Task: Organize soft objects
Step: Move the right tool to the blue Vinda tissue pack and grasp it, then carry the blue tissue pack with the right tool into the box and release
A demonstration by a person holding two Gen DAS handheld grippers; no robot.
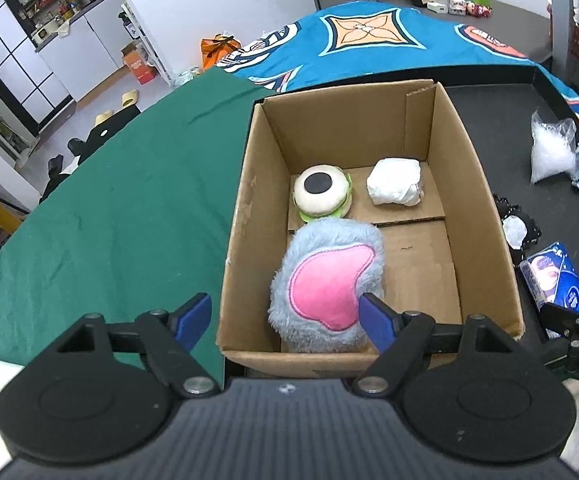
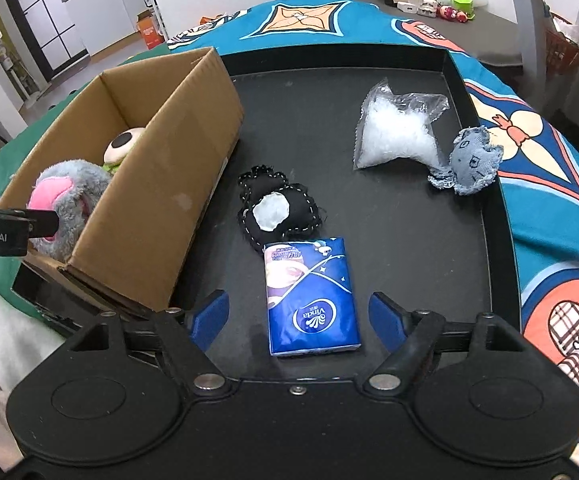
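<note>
A cardboard box (image 1: 245, 216) holds a grey-blue plush with a pink patch (image 1: 325, 280), a burger plush (image 1: 321, 194) and a white wrapped bundle (image 1: 395, 182). My left gripper (image 1: 285, 314) is open above the box's near wall; its right finger touches the grey plush, its left finger is outside the box. My right gripper (image 2: 299, 316) is open and empty, straddling a blue tissue pack (image 2: 311, 296) on the black tray (image 2: 409, 240). A black pouch (image 2: 275, 208), a clear bag of white filling (image 2: 395, 132) and a denim plush (image 2: 469, 162) lie on the tray.
The box (image 2: 161, 160) stands on the tray's left side. A green cloth (image 1: 109, 200) covers the table left of the box; a blue patterned cloth (image 2: 549, 200) lies right of and behind the tray. Small items (image 2: 445, 2) sit far back.
</note>
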